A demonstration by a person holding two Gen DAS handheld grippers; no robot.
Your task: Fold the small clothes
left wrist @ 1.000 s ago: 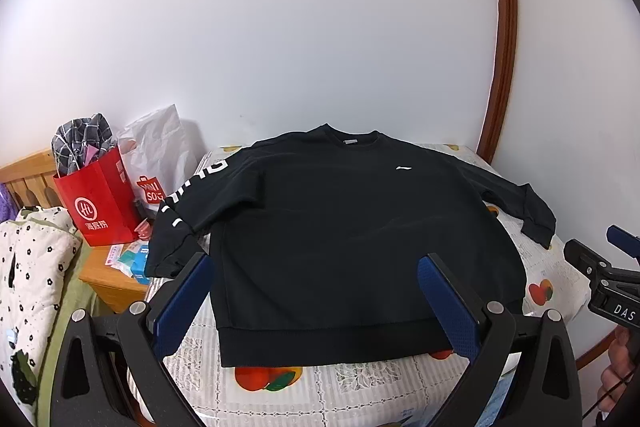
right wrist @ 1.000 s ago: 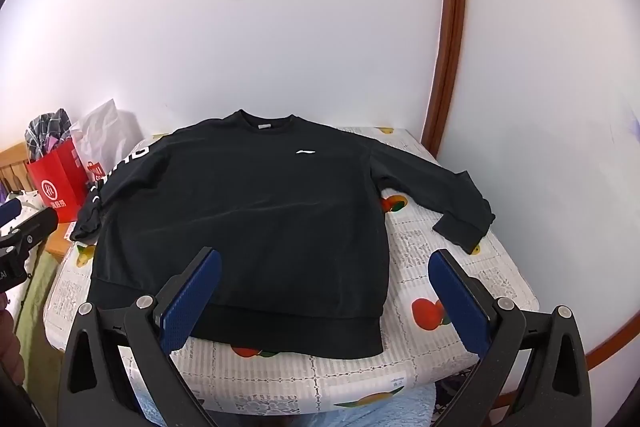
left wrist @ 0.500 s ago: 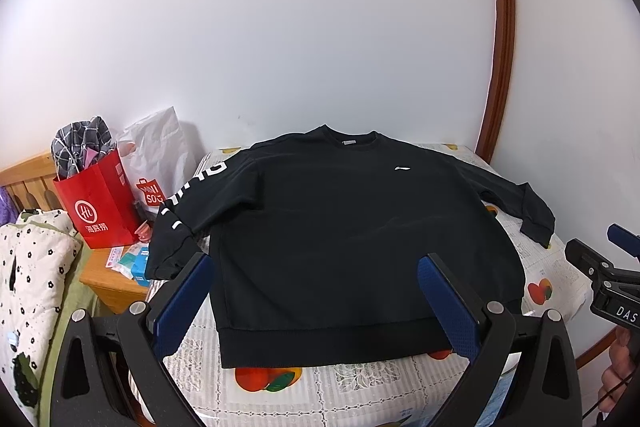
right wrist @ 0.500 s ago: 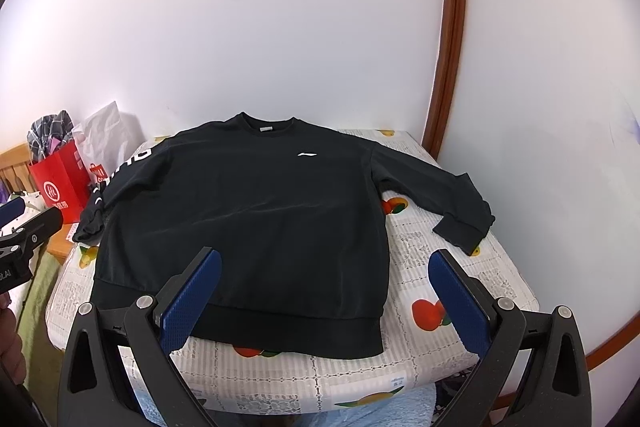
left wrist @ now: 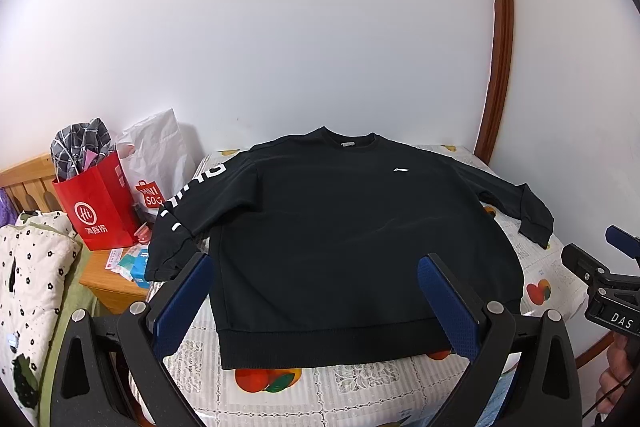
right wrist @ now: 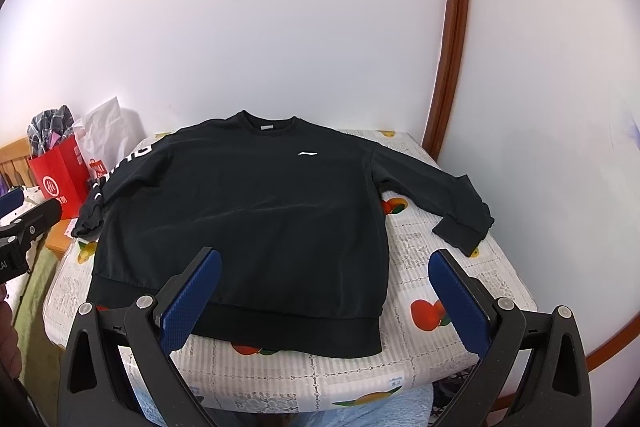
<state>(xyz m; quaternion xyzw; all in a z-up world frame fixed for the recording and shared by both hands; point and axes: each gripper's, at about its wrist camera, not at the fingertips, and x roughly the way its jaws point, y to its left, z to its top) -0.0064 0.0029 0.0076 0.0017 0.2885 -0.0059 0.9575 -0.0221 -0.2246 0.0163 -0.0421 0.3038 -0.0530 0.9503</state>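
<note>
Across the fruit-print bed cover (right wrist: 452, 283) the black sweatshirt (right wrist: 248, 211) lies flat, front side up, unfolded, spanning most of the bed's width. Collar (right wrist: 270, 125) is toward the far edge at the wall; hem (right wrist: 240, 319) lies along the near edge. The long axis of the body runs from the near edge to the far edge; the sleeves extend outward toward the left and right edges.

Both tools hover short of the near edge, clear of the fabric. The left gripper (left wrist: 316, 291) has its jaws spread wide and holds nothing. The right gripper (right wrist: 324, 287) is likewise spread wide and empty.

Probable faults from this position:
- The left sleeve (left wrist: 180, 219) overhangs the left edge beside the red bag (left wrist: 96, 203). A pull on the body could drag it off the bed or snag the bag.
- The right cuff (right wrist: 464, 231) is bent back near the right edge. Folding without straightening it would likely trap a crease.
- The hem is a thick double layer. A shallow pinch may catch only the upper layer, so the fold would separate and skew.
- Uneven lift between the two tools would probably twist the body off its axis.
</note>
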